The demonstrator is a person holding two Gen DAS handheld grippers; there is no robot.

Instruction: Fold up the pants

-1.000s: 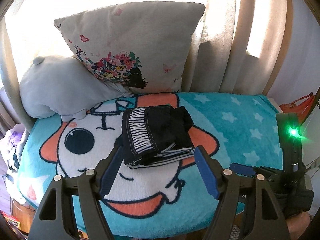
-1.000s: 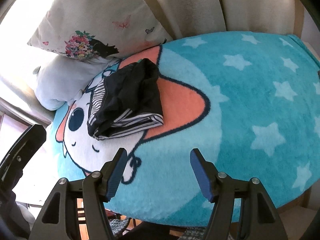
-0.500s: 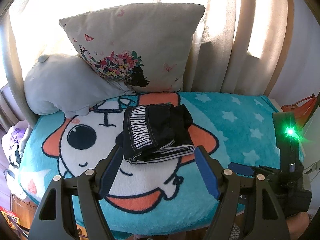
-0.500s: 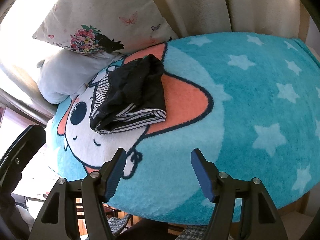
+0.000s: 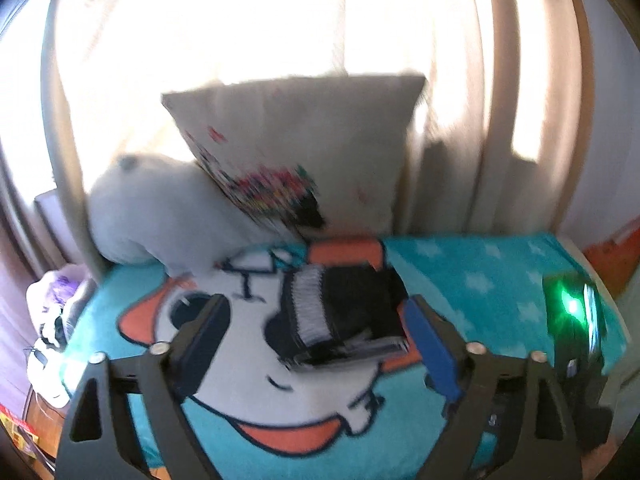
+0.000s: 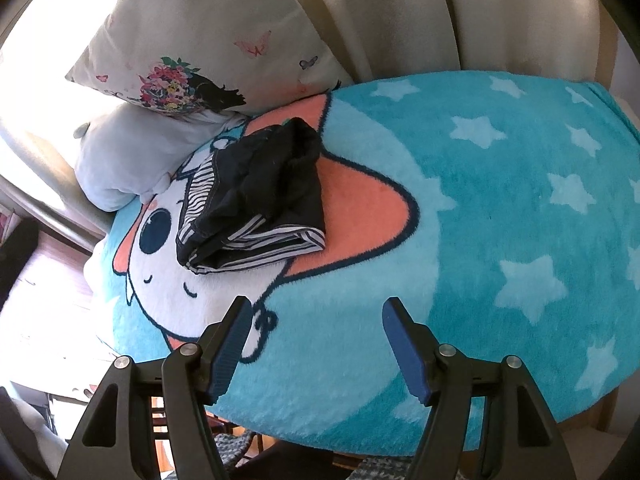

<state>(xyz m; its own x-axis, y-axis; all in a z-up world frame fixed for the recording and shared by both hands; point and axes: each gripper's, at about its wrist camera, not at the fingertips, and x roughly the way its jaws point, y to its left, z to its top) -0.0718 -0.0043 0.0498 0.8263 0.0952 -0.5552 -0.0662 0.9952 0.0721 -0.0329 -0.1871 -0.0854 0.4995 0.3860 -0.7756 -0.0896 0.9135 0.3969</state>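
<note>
The pants point(image 5: 344, 312) point(image 6: 256, 196) lie folded into a compact black bundle with black-and-white striped edges, on the cartoon face of the turquoise blanket point(image 5: 480, 280) point(image 6: 480, 208). My left gripper point(image 5: 316, 340) hangs above the near side of the bundle, its jaws opening wide, with nothing pressed between the blue pads; this view is blurred. My right gripper point(image 6: 316, 340) stands open over bare blanket, well short of the pants, holding nothing. The right gripper's body, with a green light point(image 5: 572, 308), shows at the right of the left wrist view.
A floral cushion point(image 5: 312, 160) point(image 6: 208, 40) and a pale plush pillow point(image 5: 160, 212) point(image 6: 132, 160) lean at the back against beige curtains point(image 5: 500, 100). The blanket's front edge drops off just below both grippers. Clutter lies on the floor at the left point(image 5: 52, 312).
My left gripper has lifted and tipped upward, so more curtain shows, and its jaws have spread wider. The right gripper and the folded pants stay where they were.
</note>
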